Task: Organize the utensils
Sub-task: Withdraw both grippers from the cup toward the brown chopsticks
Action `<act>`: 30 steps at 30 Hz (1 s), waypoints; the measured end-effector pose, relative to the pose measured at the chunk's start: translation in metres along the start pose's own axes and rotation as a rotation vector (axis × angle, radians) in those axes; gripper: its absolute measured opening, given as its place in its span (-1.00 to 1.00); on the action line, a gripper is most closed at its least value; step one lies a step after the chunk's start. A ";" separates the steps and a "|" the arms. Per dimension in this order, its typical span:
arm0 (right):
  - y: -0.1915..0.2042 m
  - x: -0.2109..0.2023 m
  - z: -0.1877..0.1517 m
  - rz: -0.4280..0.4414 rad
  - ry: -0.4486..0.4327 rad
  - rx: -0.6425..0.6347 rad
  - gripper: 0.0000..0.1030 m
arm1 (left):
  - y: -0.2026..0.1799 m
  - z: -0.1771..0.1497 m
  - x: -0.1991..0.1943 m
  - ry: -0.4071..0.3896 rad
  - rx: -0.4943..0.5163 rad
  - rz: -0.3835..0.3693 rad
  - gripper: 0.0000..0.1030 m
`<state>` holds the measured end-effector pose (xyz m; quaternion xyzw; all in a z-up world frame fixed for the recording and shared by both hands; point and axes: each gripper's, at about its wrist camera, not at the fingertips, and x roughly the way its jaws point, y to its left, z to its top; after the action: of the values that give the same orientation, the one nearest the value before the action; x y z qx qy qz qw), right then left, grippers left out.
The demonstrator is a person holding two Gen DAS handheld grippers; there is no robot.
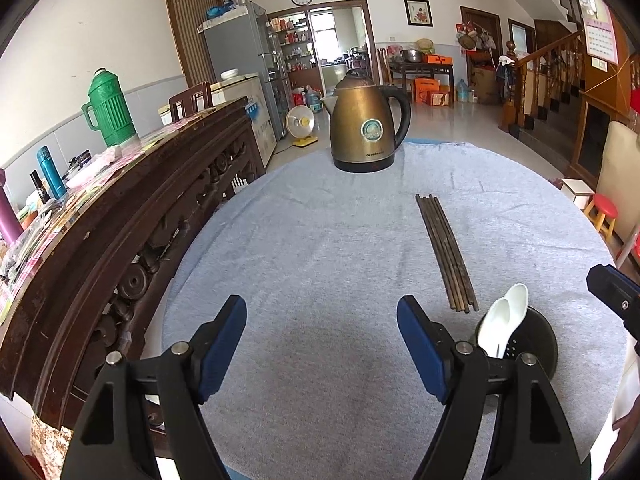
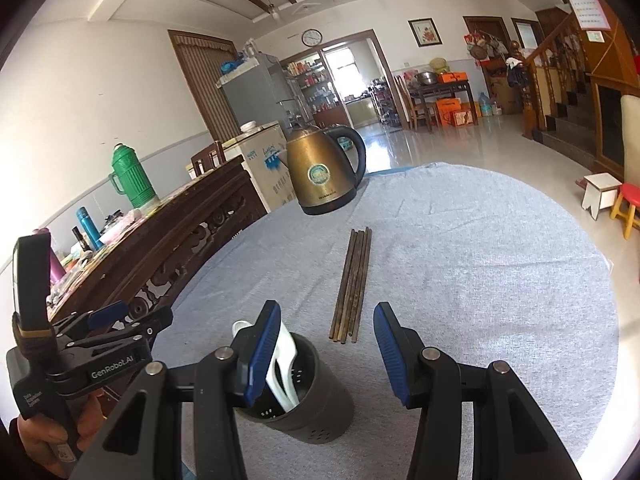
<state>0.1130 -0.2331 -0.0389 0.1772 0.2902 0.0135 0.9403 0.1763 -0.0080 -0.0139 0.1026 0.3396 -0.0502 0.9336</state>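
Blue-padded jaws of the left gripper [image 1: 322, 344] stood wide apart over bare grey cloth, with nothing between them. Jaws of the right gripper [image 2: 326, 354] likewise stood apart, gripping nothing; its left pad lay in front of the rim of the dark perforated utensil holder [image 2: 316, 412], though contact could not be judged. Two white spoons [image 1: 500, 326] stood upright inside that holder. Dark chopsticks [image 2: 352, 284] lay bundled side by side on the cloth-covered worktop [image 2: 480, 280], just beyond the holder. A brass-coloured electric kettle [image 1: 366, 124] stood at the far edge, well apart.
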 end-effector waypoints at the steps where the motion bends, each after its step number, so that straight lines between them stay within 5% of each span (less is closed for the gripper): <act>1: -0.002 0.003 0.002 -0.002 0.005 0.004 0.01 | 0.000 0.001 0.002 0.002 -0.001 0.001 0.52; 18: -0.026 0.082 0.044 0.011 0.158 0.059 0.01 | -0.002 0.029 0.060 0.067 0.028 -0.008 0.52; 26: -0.055 0.174 0.080 0.057 0.308 0.117 -0.11 | -0.003 0.044 0.130 0.186 -0.037 -0.112 0.52; 30: -0.059 0.224 0.093 0.049 0.363 0.116 -0.18 | -0.004 0.048 0.158 0.254 -0.058 -0.107 0.52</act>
<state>0.3455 -0.2899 -0.1086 0.2328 0.4511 0.0512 0.8600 0.3268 -0.0261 -0.0806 0.0628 0.4613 -0.0765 0.8817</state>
